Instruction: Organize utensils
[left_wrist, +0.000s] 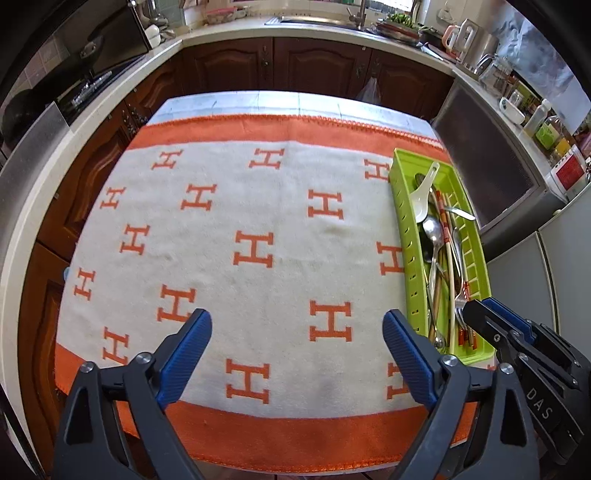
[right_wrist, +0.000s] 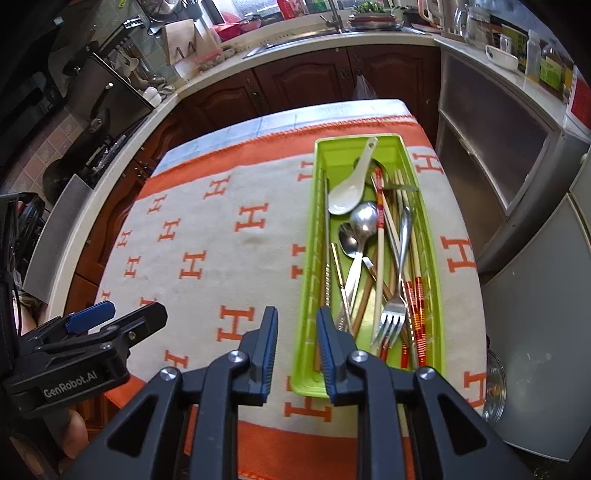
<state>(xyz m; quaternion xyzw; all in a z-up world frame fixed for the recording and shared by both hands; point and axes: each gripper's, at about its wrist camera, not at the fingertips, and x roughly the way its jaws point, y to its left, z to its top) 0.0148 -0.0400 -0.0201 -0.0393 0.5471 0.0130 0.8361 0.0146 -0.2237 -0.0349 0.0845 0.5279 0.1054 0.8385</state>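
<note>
A green plastic tray (right_wrist: 432, 236) lies lengthwise on the right side of the table and holds several utensils: a white ceramic spoon (right_wrist: 349, 190), metal spoons (right_wrist: 364, 221), a fork (right_wrist: 389, 319) and chopsticks (right_wrist: 415, 295). It also shows in the left wrist view (left_wrist: 402, 206). My left gripper (left_wrist: 297, 332) is wide open and empty above the cloth, left of the tray. My right gripper (right_wrist: 297, 332) is partly open and empty, hovering over the tray's near left corner. The left gripper also shows in the right wrist view (right_wrist: 110, 321).
An orange and cream cloth with H letters (left_wrist: 258, 221) covers the table. Dark wooden cabinets (left_wrist: 314, 66) and a countertop with a sink (left_wrist: 332, 20) surround it. A grey cabinet (right_wrist: 491, 155) stands to the right, close to the table edge.
</note>
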